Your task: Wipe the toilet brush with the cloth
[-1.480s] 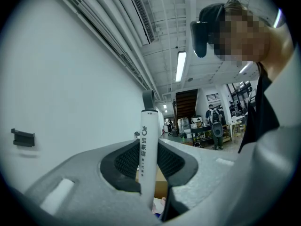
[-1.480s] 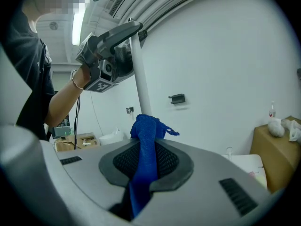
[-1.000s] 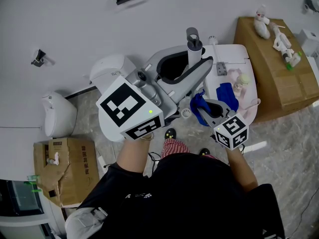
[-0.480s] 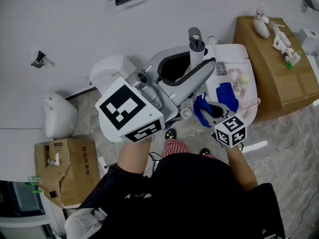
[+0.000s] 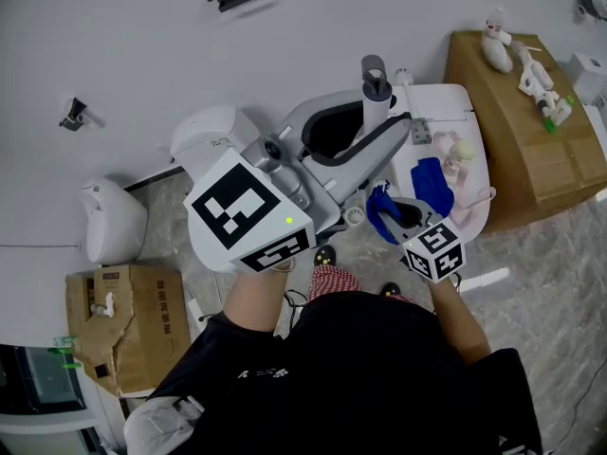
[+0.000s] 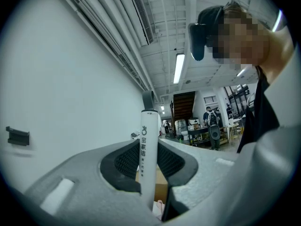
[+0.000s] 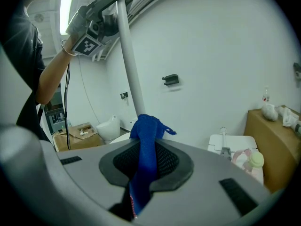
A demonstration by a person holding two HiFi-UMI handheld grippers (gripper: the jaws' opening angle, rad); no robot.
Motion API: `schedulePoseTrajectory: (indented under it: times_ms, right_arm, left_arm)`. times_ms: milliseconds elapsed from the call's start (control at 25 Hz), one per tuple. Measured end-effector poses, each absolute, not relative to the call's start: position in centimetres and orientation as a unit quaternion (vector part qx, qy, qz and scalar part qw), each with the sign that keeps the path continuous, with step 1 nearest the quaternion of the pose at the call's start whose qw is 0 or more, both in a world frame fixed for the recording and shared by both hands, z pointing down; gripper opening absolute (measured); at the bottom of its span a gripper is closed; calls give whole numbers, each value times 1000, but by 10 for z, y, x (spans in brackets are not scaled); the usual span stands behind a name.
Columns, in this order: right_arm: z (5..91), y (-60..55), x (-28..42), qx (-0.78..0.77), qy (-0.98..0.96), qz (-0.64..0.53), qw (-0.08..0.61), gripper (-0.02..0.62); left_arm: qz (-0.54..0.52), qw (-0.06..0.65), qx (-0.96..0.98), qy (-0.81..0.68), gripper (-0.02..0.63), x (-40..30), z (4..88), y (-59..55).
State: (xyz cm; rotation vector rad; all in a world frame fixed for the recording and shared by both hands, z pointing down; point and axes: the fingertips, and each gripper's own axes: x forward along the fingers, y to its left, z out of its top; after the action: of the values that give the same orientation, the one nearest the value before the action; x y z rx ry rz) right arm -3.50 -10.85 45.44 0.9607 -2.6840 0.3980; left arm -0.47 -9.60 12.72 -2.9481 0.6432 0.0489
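Note:
My left gripper point(image 5: 384, 112) is shut on the white handle of the toilet brush point(image 5: 372, 88) and holds it upright in front of the wall. In the left gripper view the handle point(image 6: 148, 149) stands between the two dark pads. The brush's pale shaft point(image 7: 130, 65) hangs down from that grip in the right gripper view. My right gripper point(image 5: 394, 209) is shut on a blue cloth point(image 5: 381, 211). The cloth point(image 7: 145, 140) bunches up right in front of the shaft's lower part. I cannot tell whether they touch. The brush head is hidden.
A white table point(image 5: 444, 112) behind the grippers carries a second blue piece point(image 5: 432, 183) and pink items. A brown box point(image 5: 517, 131) stands to the right. A white toilet point(image 5: 211, 131) lies under my left arm, with another point(image 5: 109, 218) and a cardboard box point(image 5: 123, 320) at left.
My right gripper has sunk a little with the blue cloth, along the brush shaft. The left gripper and the brush handle have stayed where they were.

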Motion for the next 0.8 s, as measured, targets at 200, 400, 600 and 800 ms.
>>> schedulePoseTrajectory:
  times_ms: [200,400,600,800]
  right_arm:
    - [456,-111,-26,344,-919,136,135,64]
    - [452,-113,-13,365,-912,134,133,64]
    - [434,-120,1,385,-907,127,112,64]
    - [409,-124,8,397,-906,115,90,64]
  left_arm:
    - [11,60,-974,217,91,-6,134,-100]
    - [5,51,-975,218,91,-9,142,-102]
    - [3,46,-975,217,91,-7,146,-106]
    - [-2,42,-977,211,91,-7,149,-104]
